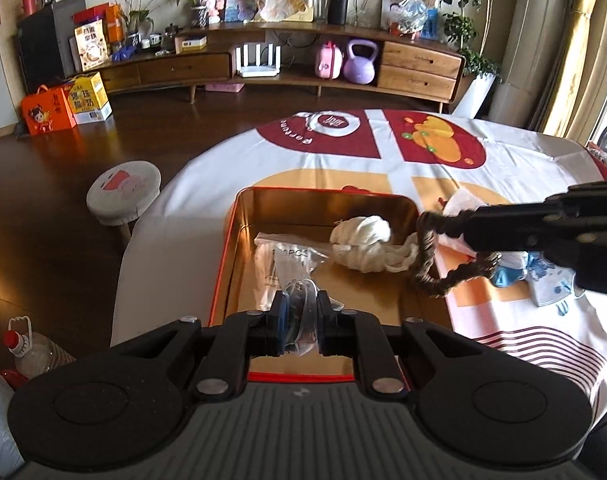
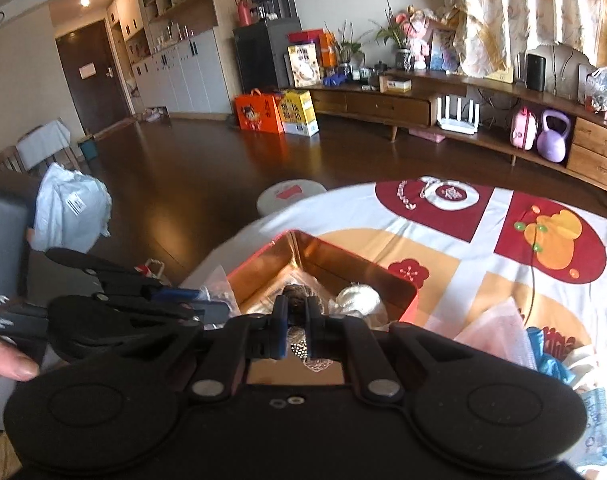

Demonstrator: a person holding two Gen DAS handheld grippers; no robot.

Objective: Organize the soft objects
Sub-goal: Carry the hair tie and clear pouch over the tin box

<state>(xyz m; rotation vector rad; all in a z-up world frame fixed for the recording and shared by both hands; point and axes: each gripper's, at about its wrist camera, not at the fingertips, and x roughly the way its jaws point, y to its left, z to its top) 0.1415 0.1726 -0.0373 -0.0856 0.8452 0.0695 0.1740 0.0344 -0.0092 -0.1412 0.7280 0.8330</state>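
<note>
The left gripper (image 1: 299,316) is clenched on a clear plastic packet (image 1: 287,268), which stretches forward from its jaws onto the floor of the gold tin tray (image 1: 327,200). Ahead of those jaws and slightly to their right, a white bundled cloth (image 1: 361,246) lies inside the tray against its right wall. The right gripper (image 2: 295,320) grasps a brown braided cord (image 1: 427,256); seen from the left wrist, the cord hangs in a loop from the jaws, draped over the tray's right rim and touching the white cloth. More soft items, a blue-and-white cloth (image 1: 543,276) among them, wait on the tablecloth (image 1: 523,160) behind the right jaws, outside the tray.

The step in hand looks like loading: both grippers are placing their soft pieces into the tray. Next, the right jaws probably need to carry the cord further inward so its whole loop clears the rim before letting go, and the left can release the packet where it lies
</note>
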